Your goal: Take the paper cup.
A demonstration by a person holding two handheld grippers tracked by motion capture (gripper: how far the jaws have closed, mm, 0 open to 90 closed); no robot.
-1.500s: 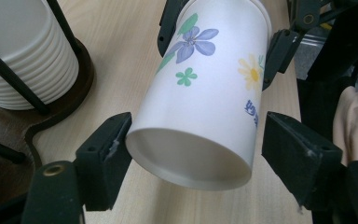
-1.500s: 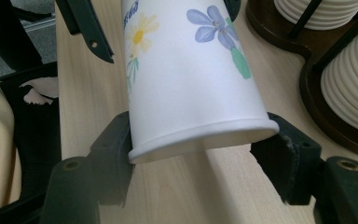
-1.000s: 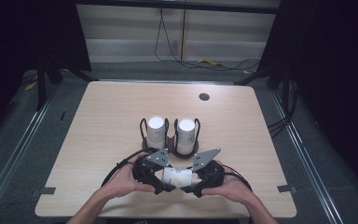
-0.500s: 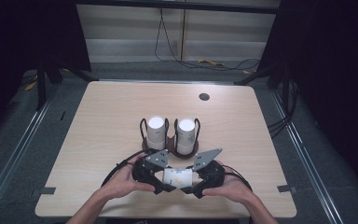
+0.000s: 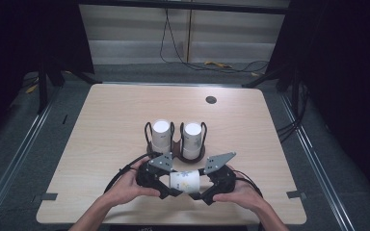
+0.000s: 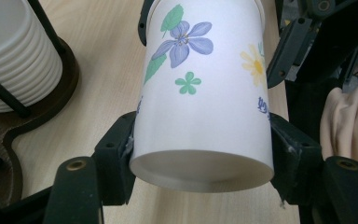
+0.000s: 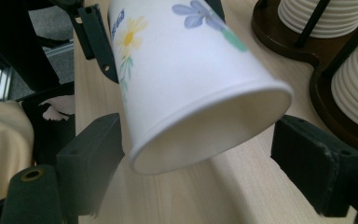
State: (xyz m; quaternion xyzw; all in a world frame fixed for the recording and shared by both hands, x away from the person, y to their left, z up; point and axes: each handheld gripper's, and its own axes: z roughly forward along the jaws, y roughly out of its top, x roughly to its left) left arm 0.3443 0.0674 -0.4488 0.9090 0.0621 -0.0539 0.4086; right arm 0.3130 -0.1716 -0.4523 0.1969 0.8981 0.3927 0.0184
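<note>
Up close, the left gripper (image 6: 200, 154) clamps the flowered paper cup (image 6: 205, 93), while the right gripper (image 7: 205, 158) has just been opening its jaws off it.

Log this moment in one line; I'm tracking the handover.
cup | left hand-held gripper: shut on cup | right hand-held gripper: just opened, released

Cup rack (image 5: 174, 144) stands just beyond the grippers; bare table (image 5: 270, 134) lies open either side

Black two-jaw tongs (image 5: 173, 185), grey triangular plates, black trailing cables
</note>
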